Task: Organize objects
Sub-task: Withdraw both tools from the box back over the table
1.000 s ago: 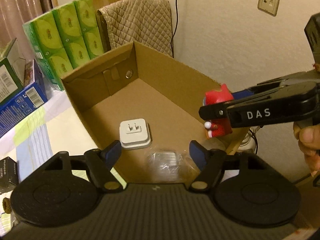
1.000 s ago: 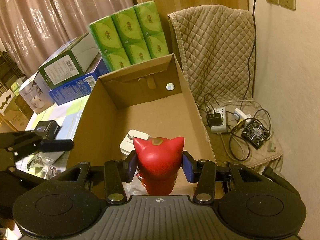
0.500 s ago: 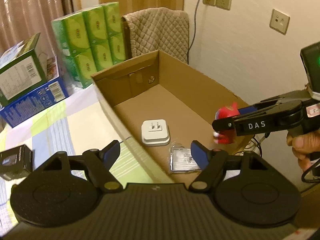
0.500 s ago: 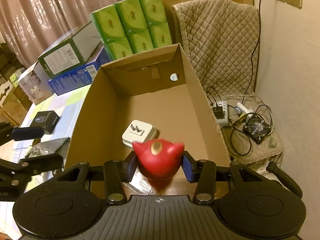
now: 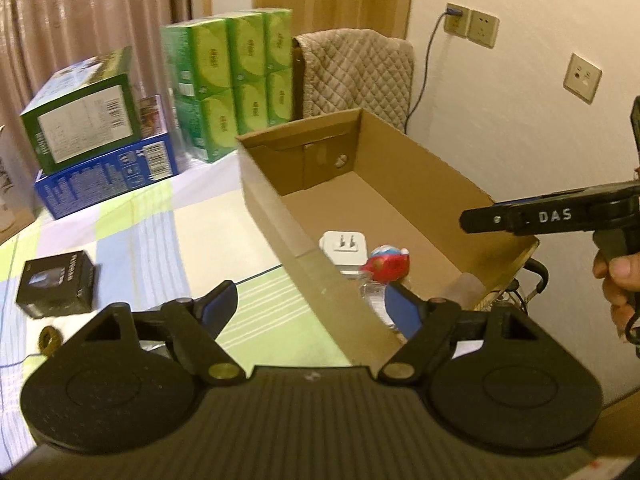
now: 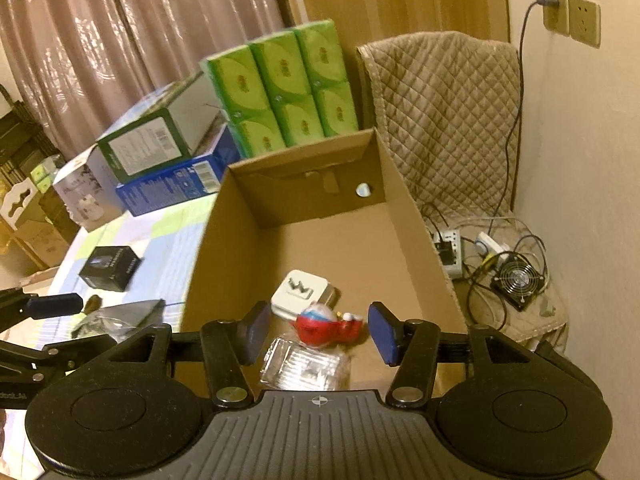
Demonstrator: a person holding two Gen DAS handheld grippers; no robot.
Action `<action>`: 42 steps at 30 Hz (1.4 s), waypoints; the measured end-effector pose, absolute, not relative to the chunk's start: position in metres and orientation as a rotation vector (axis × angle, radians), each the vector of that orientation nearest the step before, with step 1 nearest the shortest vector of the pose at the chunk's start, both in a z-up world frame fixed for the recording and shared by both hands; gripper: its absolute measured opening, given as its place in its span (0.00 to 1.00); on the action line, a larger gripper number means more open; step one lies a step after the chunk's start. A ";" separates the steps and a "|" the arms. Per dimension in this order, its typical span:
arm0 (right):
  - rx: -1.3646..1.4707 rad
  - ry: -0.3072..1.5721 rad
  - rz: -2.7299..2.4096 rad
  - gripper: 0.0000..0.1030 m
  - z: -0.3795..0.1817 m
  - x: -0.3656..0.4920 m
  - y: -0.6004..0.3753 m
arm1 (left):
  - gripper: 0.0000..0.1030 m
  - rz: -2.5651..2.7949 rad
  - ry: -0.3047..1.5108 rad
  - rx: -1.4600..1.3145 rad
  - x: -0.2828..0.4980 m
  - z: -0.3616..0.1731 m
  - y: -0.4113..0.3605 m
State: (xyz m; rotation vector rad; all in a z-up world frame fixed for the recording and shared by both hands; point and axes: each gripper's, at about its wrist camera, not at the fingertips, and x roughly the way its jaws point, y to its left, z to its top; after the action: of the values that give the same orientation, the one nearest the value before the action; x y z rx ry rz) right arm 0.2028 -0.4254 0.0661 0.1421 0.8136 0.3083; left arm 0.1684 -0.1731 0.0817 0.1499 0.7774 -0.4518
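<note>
**Red toy lies in the cardboard box, both grippers empty**

At the far left of the surface (image 5: 132,216), covered in a pale checked cloth, a small black box (image 5: 56,283) sits alone; the print on it is too small to read. Behind it a green carton (image 5: 86,110) rests on a blue carton (image 5: 108,174), both with barcode labels whose text is not legible. Next come stacked green tissue packs (image 5: 236,76), their logo unreadable.

The left gripper (image 5: 310,307) hovers low over the surface at the near left wall of the open cardboard box (image 5: 276,216). Its jaws stand wide apart with nothing between them, one blue-padded finger over the cloth, the other over the box.

Inside the box, a white plug adapter (image 5: 344,246) lies prongs up. Just beside it, on the near side, the red toy (image 5: 386,266) lies tipped on its side, touching or overlapping a clear plastic packet (image 6: 304,364).

The right gripper (image 6: 316,334) is held above the near end of the box, pointing along its length. Its jaws are wide and empty, with the toy below the gap. From the left wrist view, this gripper reaches in from the right, level, above the box's right wall, gripped by a hand (image 5: 618,280). White letters on its side read "DAS".

Further right, a quilted cloth (image 6: 444,120) drapes a chair.
</note>
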 end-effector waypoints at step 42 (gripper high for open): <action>0.042 0.796 0.504 0.57 0.091 0.120 -0.301 | 0.92 -0.135 0.754 -0.031 0.066 0.102 -0.001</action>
State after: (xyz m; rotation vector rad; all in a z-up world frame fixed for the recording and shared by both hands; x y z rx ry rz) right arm 0.1196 -0.3012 0.0911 0.0420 0.7961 0.5038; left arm 0.0662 -0.0011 0.1017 -0.0312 0.7538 -0.1351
